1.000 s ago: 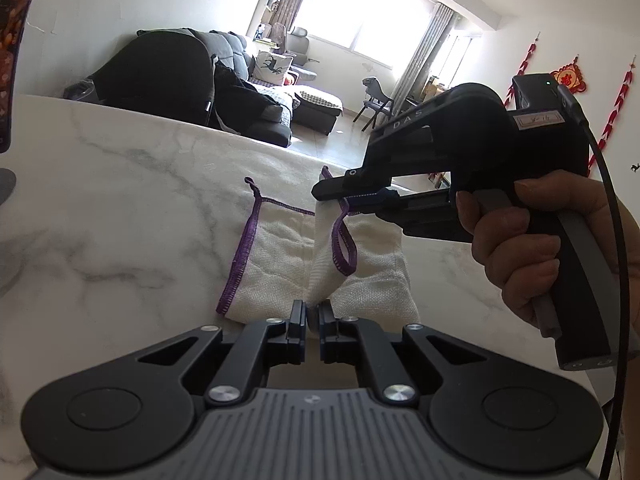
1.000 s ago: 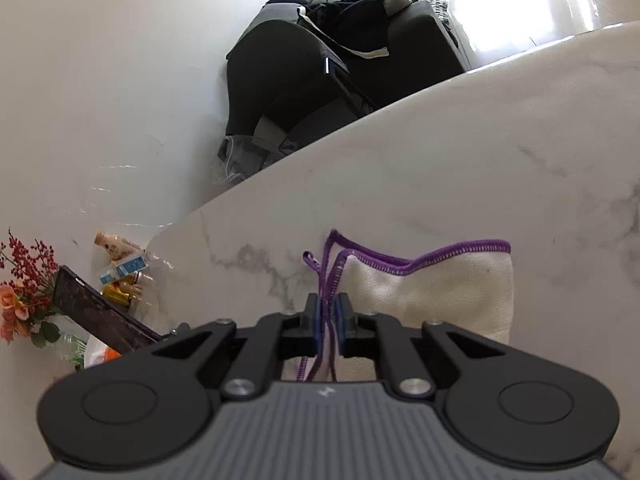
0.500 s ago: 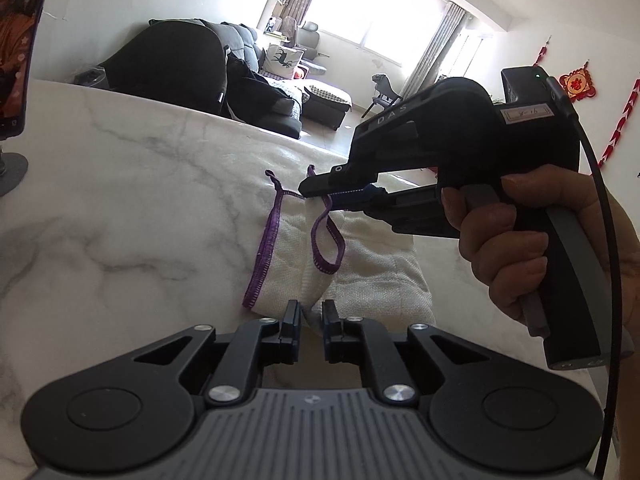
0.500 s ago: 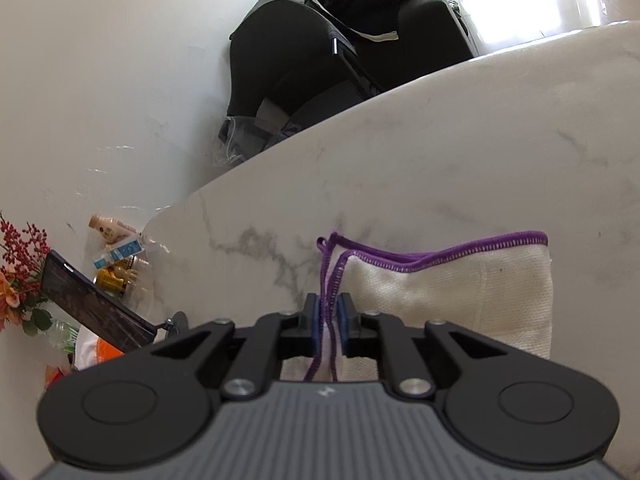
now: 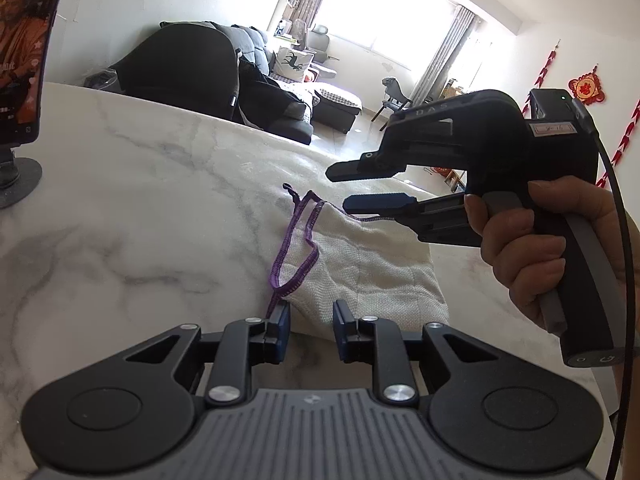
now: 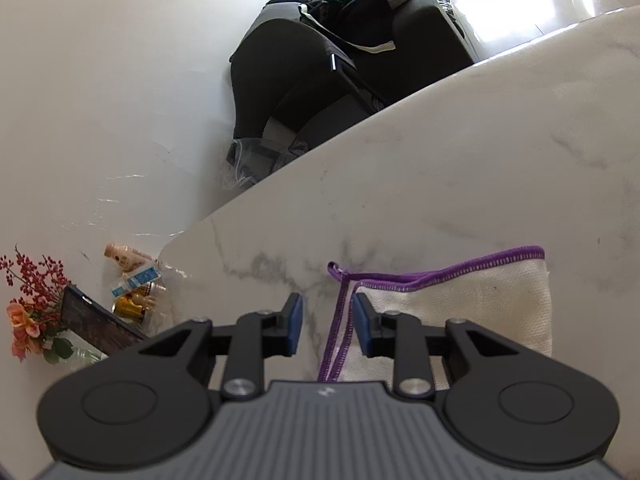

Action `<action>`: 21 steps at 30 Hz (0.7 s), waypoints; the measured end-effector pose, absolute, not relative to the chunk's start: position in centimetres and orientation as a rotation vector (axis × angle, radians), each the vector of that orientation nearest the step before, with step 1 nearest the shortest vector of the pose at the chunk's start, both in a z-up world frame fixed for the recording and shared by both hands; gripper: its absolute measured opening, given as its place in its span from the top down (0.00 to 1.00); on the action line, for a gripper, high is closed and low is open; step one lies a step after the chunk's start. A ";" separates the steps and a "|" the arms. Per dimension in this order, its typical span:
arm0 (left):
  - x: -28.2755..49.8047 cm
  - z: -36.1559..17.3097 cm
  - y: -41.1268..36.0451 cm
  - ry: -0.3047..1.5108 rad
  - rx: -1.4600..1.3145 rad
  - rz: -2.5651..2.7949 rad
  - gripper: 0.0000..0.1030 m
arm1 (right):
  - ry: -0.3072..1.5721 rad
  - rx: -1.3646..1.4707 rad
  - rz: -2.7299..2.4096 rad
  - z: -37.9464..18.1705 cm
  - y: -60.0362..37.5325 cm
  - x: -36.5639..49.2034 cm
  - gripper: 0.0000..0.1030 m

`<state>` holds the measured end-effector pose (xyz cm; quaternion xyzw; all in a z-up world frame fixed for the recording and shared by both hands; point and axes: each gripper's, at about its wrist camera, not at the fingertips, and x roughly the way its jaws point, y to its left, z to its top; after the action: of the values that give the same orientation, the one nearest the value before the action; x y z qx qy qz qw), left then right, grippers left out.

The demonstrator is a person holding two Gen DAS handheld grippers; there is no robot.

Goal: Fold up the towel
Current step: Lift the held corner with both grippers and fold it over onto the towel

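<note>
- Where the left gripper (image 5: 308, 332) fills the bottom of its own view, its jaws have just been opening and now stand apart with a clear gap; the near edge of the towel (image 5: 360, 272) lies just beyond the gap, and neither pad presses on it.
- The towel is a white folded cloth with purple stitched edging, lying flat on the marble counter (image 5: 140, 208), folded into a narrow stack with 2 purple edges running side by side along its left.
- In the right wrist view the right gripper (image 6: 326, 322) also has its jaws parted, having just been opening; the purple edge of the towel (image 6: 460, 312) runs up through the gap without being pinched.
- From the left view, the right gripper (image 5: 340, 188) hangs just above the far end of the towel, its 2 fingers one over the other with daylight between them, held by a hand (image 5: 524, 248) wrapped around the grip.
- At the left edge of the counter a dark screen on a round stand (image 5: 20, 80) is upright.
- Beyond the counter's edge a dark sofa (image 5: 192, 68) stands, with a bright window (image 5: 384, 4) behind it.
- In the right view, small bottles (image 6: 132, 276) and red and orange flowers (image 6: 32, 312) lie low at the left, beside the counter's corner.
</note>
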<state>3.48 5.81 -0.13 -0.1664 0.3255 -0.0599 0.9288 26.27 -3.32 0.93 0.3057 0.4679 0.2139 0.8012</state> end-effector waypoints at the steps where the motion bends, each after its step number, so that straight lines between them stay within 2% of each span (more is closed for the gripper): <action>1: 3.5 -0.1 5.8 0.666 -0.345 -0.120 0.78 | 1.004 0.657 0.450 0.9 -3.4 26.4 0.70; 10: 2.2 1.4 5.5 0.592 -0.209 -0.070 0.78 | 1.004 0.503 0.382 1.3 -1.8 26.8 0.70; 17: 4.3 0.7 4.4 0.632 -0.104 -0.124 0.77 | 1.002 0.377 0.370 1.2 0.2 26.9 0.72; 21: 4.8 -0.4 4.4 0.663 -0.084 -0.134 0.78 | 0.988 0.286 0.350 0.7 1.1 26.8 0.81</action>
<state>4.85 4.42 -0.41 -0.0412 0.3250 -0.0659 0.9425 26.80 1.06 0.68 0.1361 0.4702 0.1667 0.8560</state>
